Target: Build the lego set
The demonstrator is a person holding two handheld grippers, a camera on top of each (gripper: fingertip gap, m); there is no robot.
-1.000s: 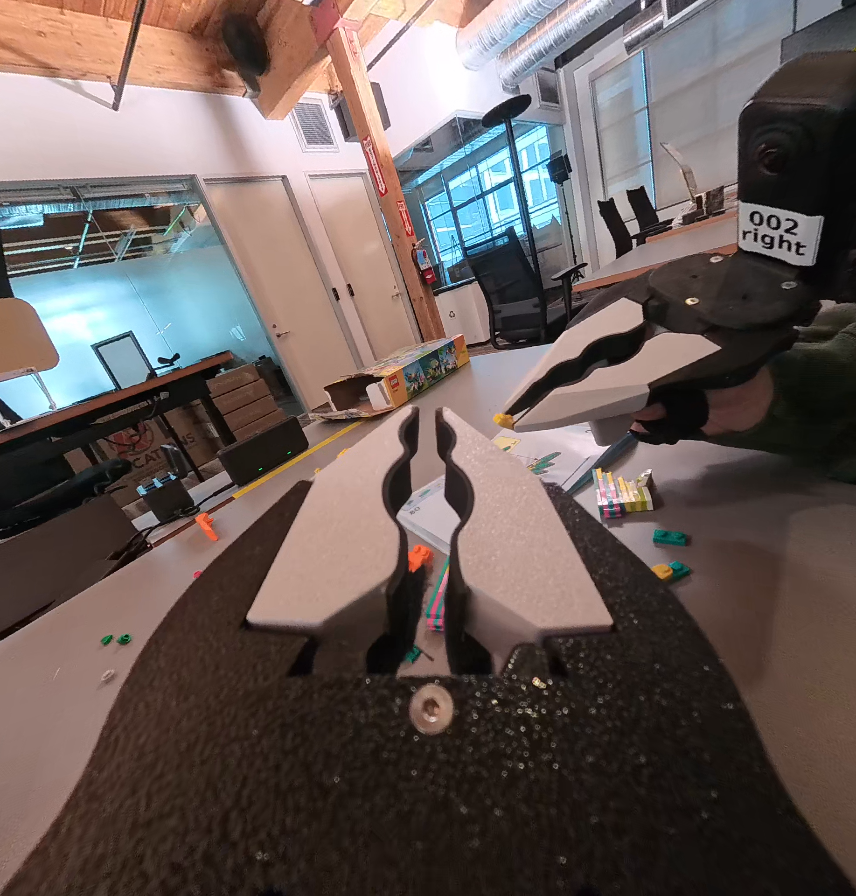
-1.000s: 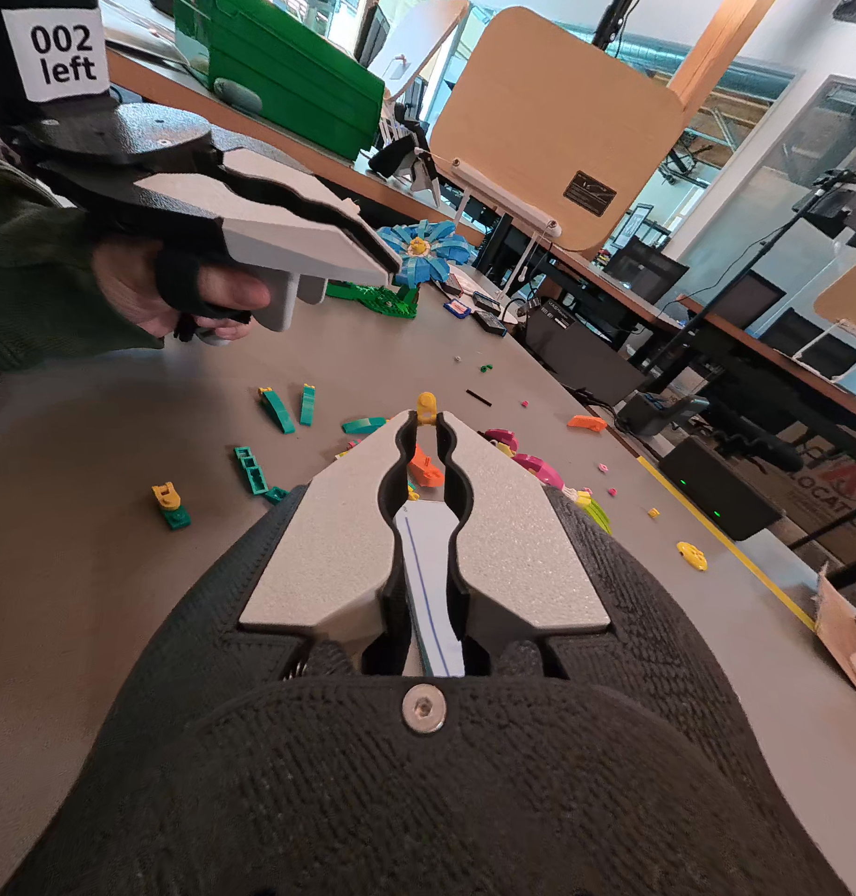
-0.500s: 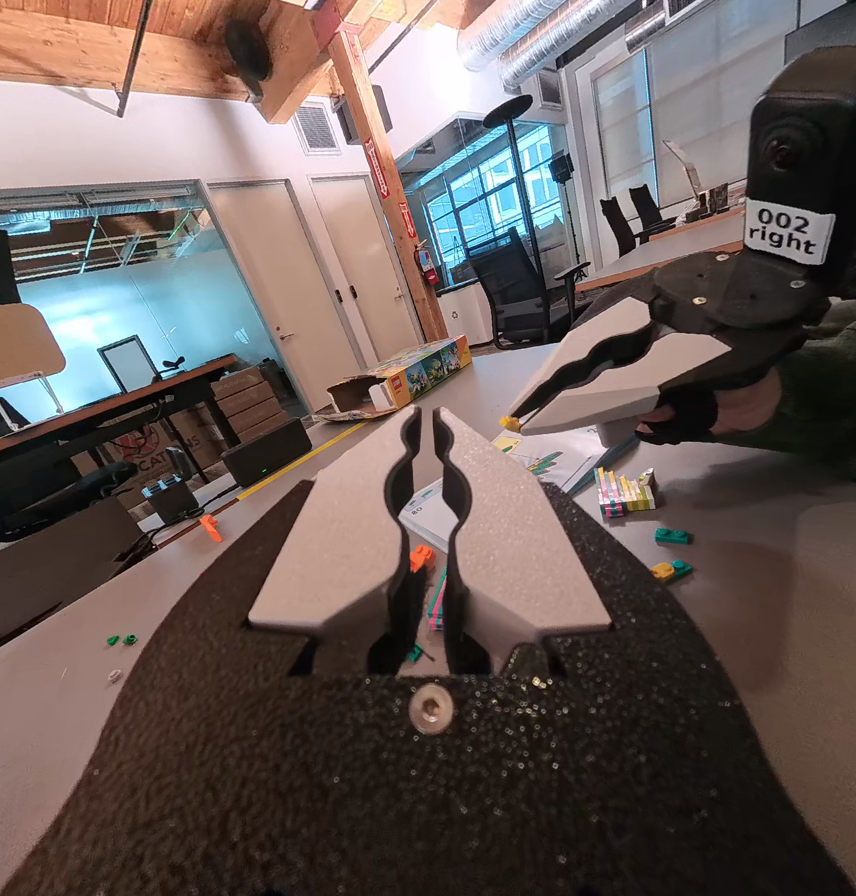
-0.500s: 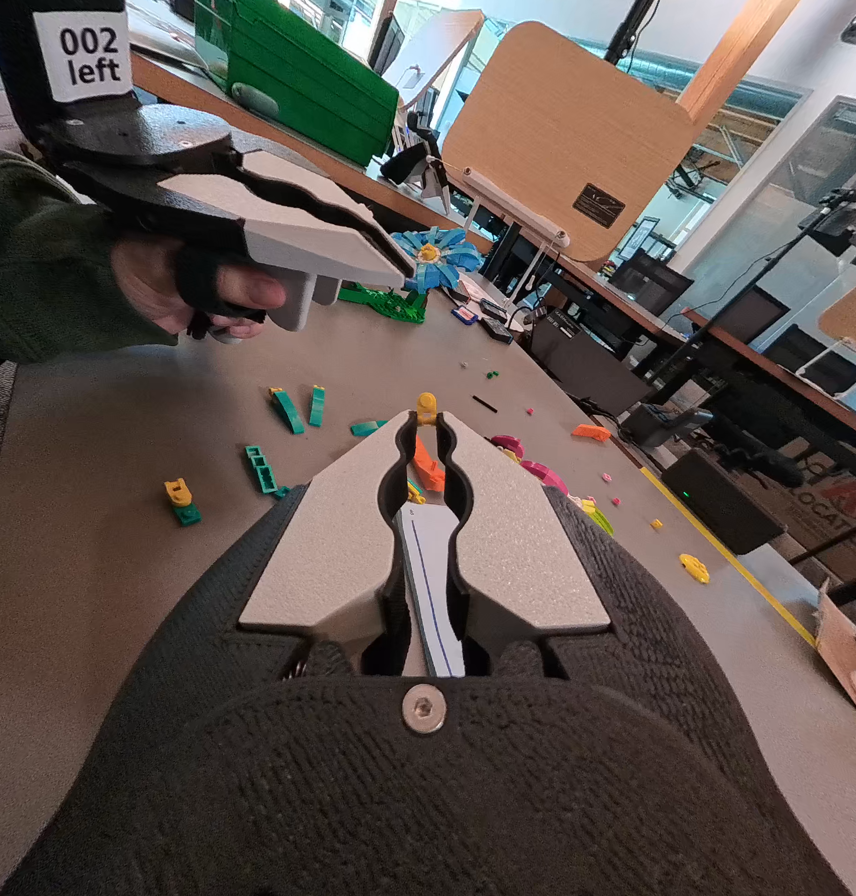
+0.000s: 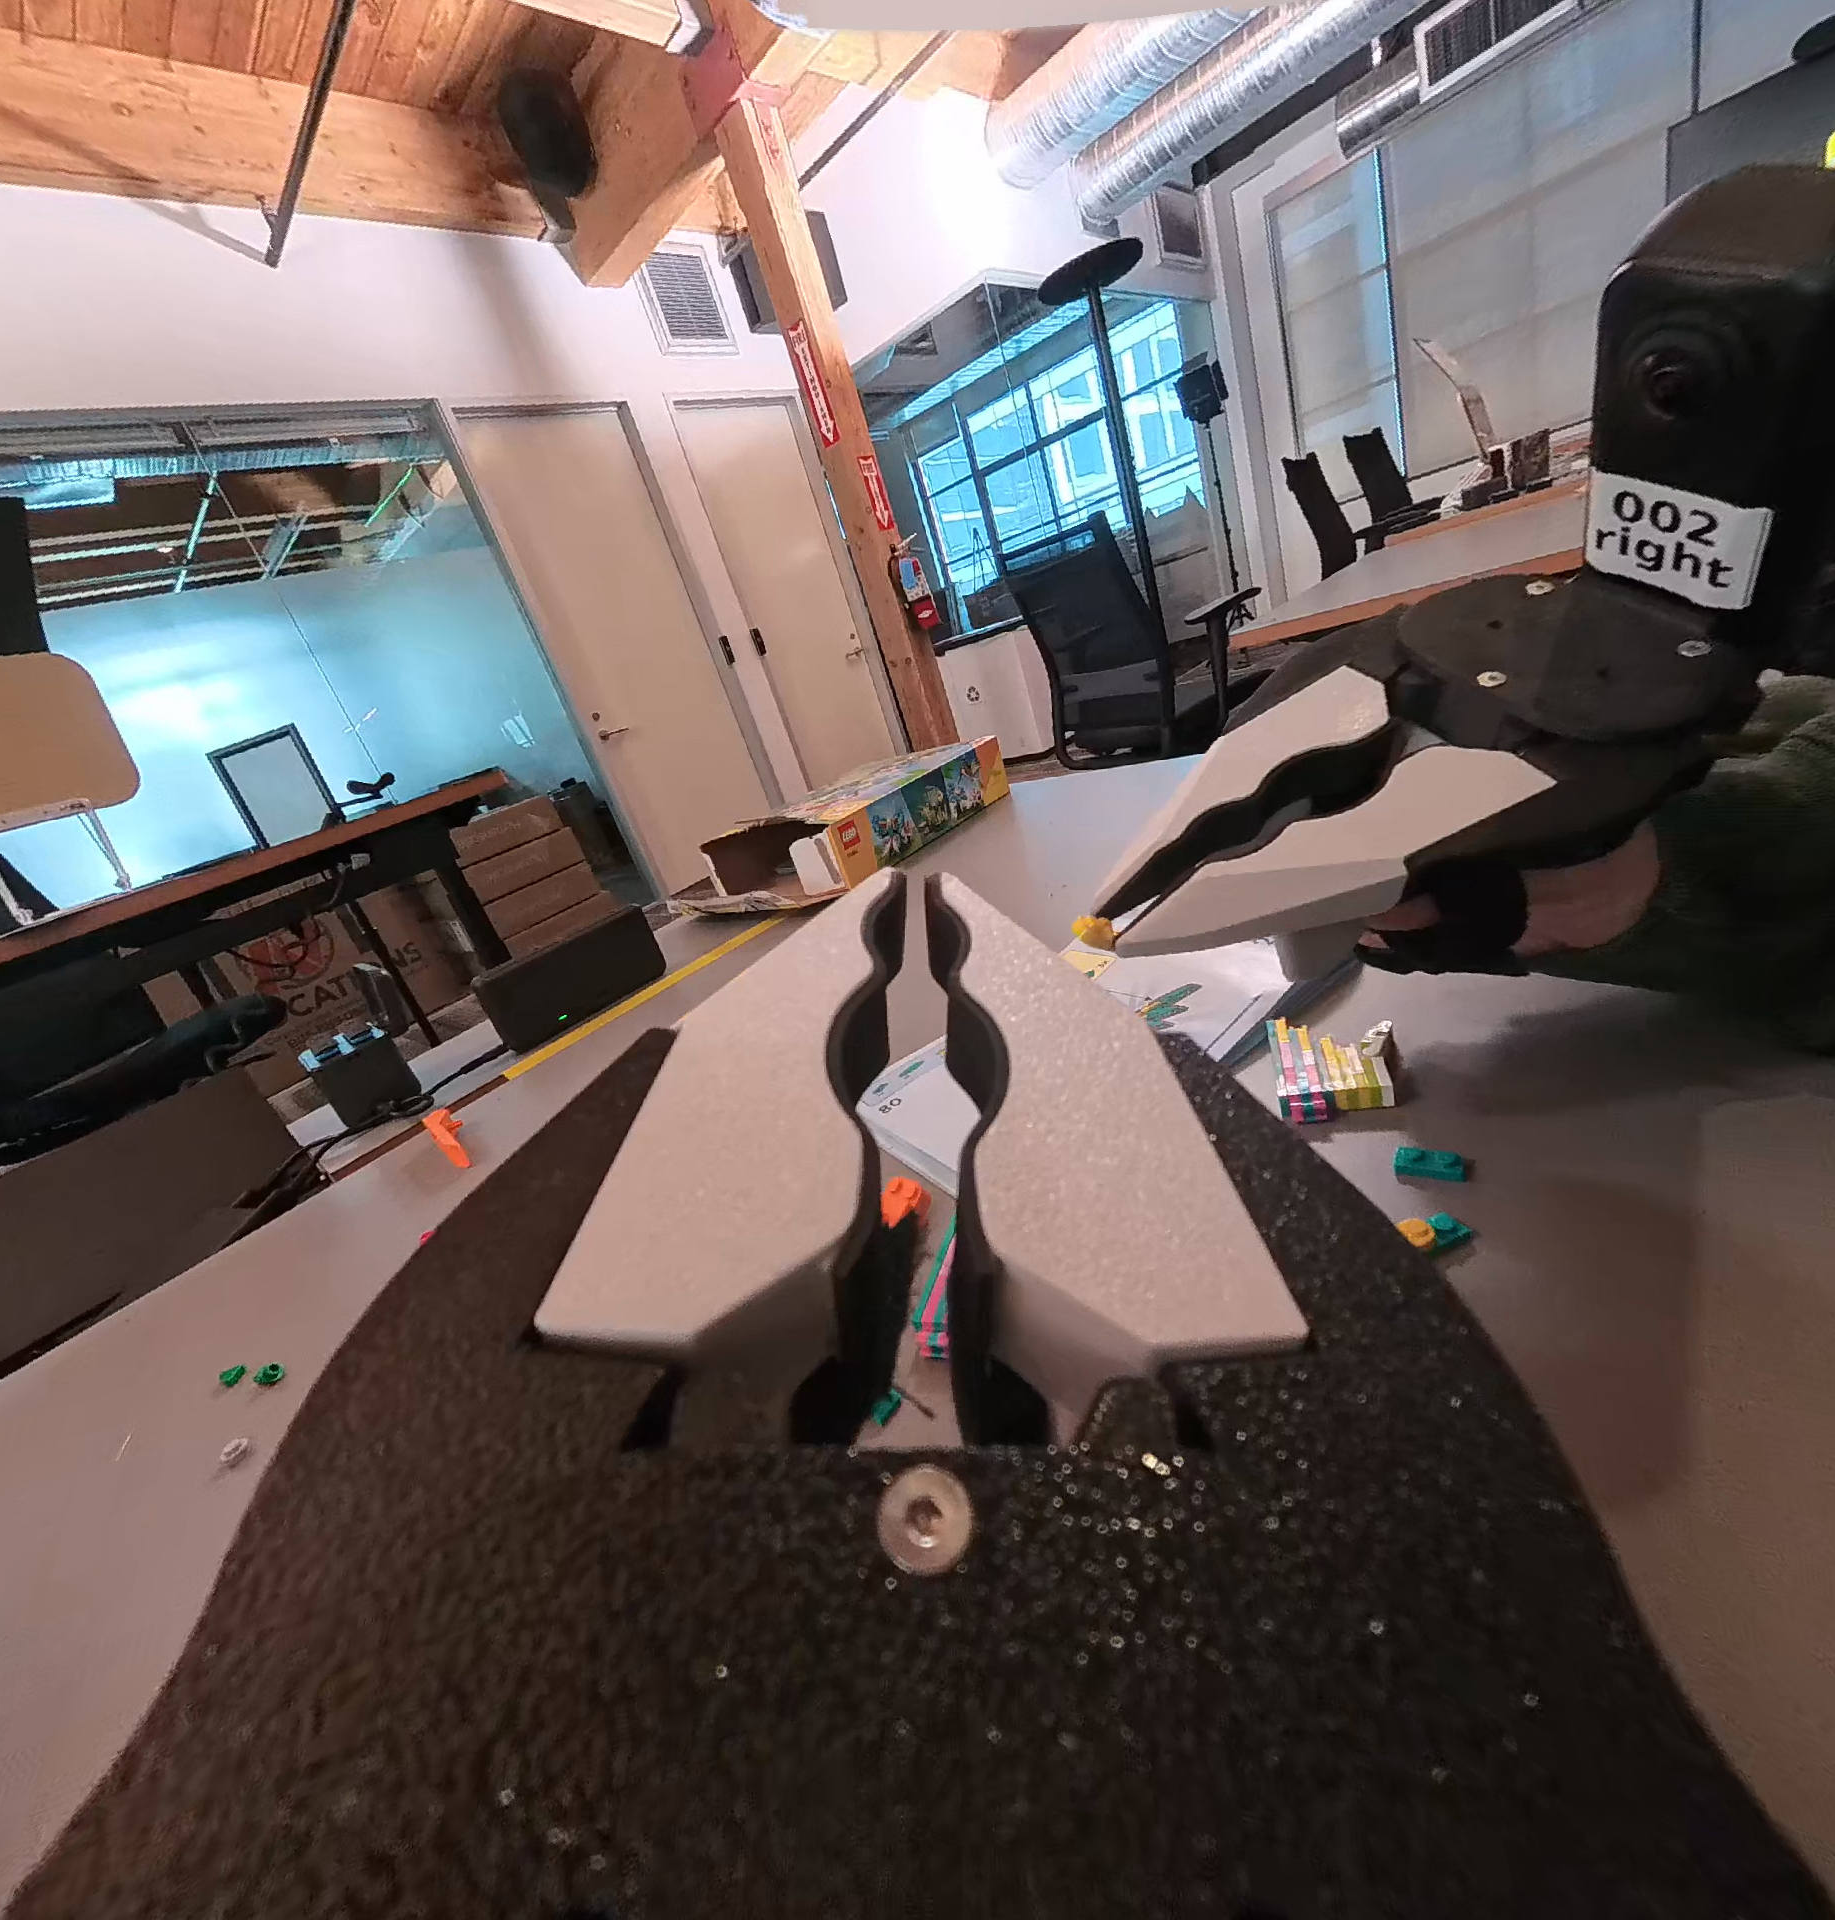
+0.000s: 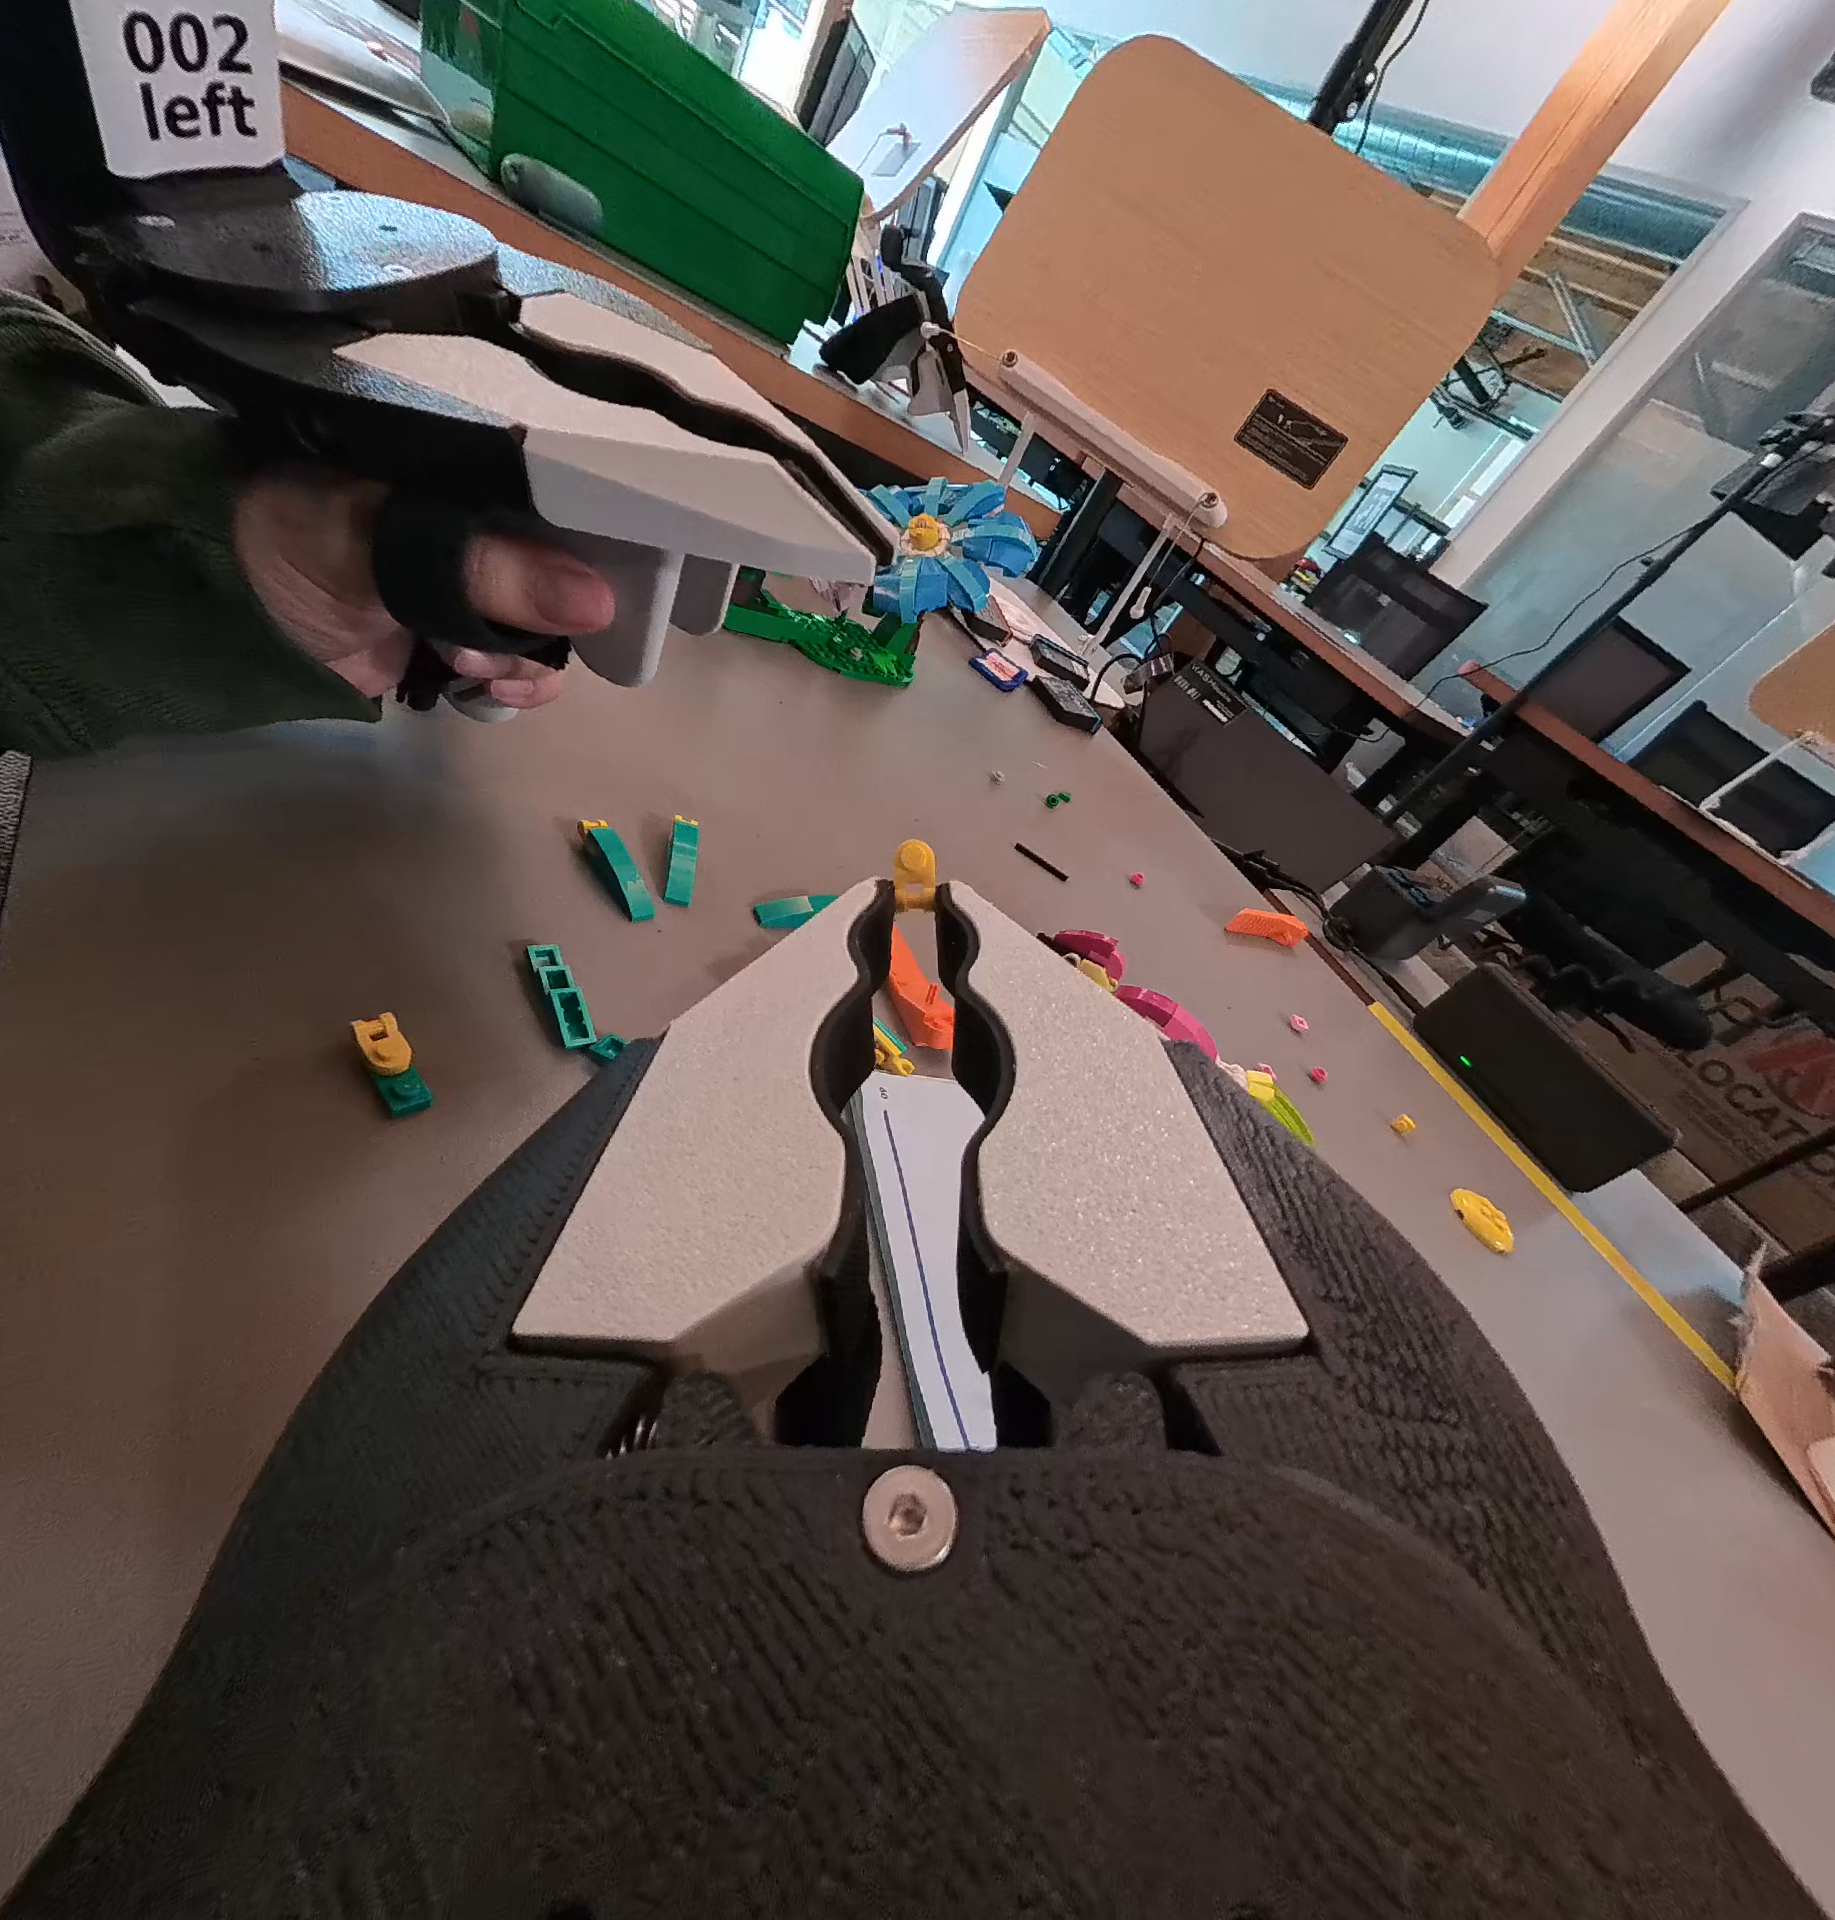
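A: Right wrist view first: what does the right gripper [image 6: 914,891] have?

B: A small yellow piece [image 6: 913,868], pinched at the very tips. The fingers are drawn in on it, with only a wavy slit left between them behind the tips.

A: And in the left wrist view?

B: The same gripper [image 5: 1105,928] comes in from three o'clock, held above the grey table [image 5: 1671,1299], the yellow piece [image 5: 1093,928] poking out at its tip. A white booklet [image 5: 1214,987] lies on the table under it.

A: The left gripper [image 5: 915,883]?

B: Nearly closed, a thin gap at the tips, nothing between them. In the right wrist view it [image 6: 871,556] hangs at ten o'clock, clear of the table.

A: Where are the loose pieces?

B: Teal strips [image 6: 622,871] sit at eleven o'clock from the right gripper's tips, an orange curved piece [image 6: 918,997] lies just below the tips, and pink pieces [image 6: 1162,1013] lie at four o'clock. A blue flower model [image 6: 944,551] on a green base stands farther back, beside the left gripper's tip.

A: Anything built nearer the booklet?

B: A striped block of pastel layers [image 5: 1328,1070] at five o'clock from the right gripper's tip, and the set's box [image 5: 871,826] at the table's far edge, one end open.
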